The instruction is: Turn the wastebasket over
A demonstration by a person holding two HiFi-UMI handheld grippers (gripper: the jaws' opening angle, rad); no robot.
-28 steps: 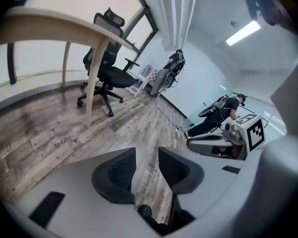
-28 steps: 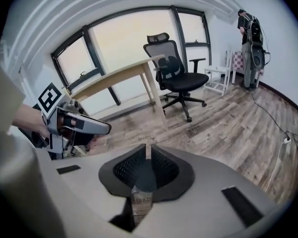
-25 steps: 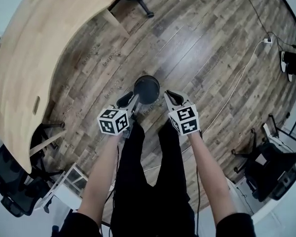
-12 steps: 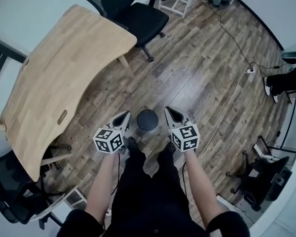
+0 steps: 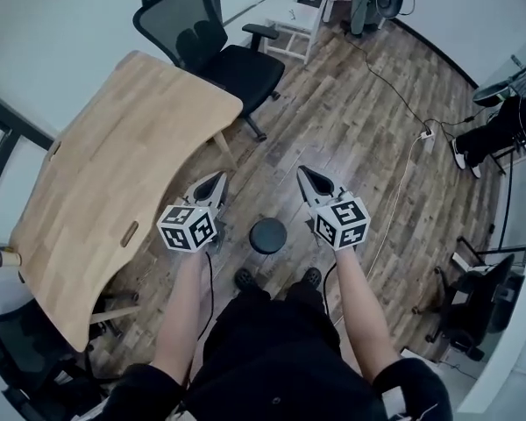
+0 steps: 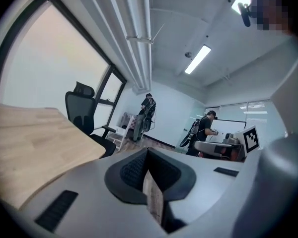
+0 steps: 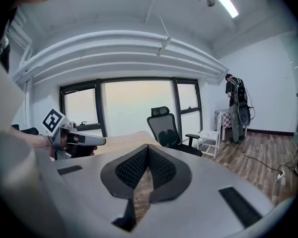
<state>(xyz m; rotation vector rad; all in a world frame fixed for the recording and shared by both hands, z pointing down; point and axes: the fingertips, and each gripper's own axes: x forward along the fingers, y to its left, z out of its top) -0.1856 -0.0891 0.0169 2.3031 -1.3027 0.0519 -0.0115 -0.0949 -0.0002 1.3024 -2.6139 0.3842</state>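
- Two claws, both pinched shut with nothing between the pads. The left claw [image 5: 217, 179] and the right claw [image 5: 303, 172] are held up in the air side by side, tips pointing away from the person.
- In each gripper view the ribbed pads meet at the tip.
- The wastebasket [image 5: 267, 235], dark and round, stands on the wooden floor [image 5: 359, 121] well below the claws. It is between them and back from their tips, just ahead of the person's shoes [image 5: 245, 279]. Neither claw touches it.
- From above it shows as a plain dark disc. I cannot tell whether that is its base or its mouth, or whether anything is inside.
- A second ago both claws were low at the wastebasket, the left one against its side and the right one just beside it. Since then both have come up well clear of it.
- Left of the left claw lies a pale wooden surface [image 5: 114, 191]; ahead of that claw stands a black office chair [image 5: 215, 55].
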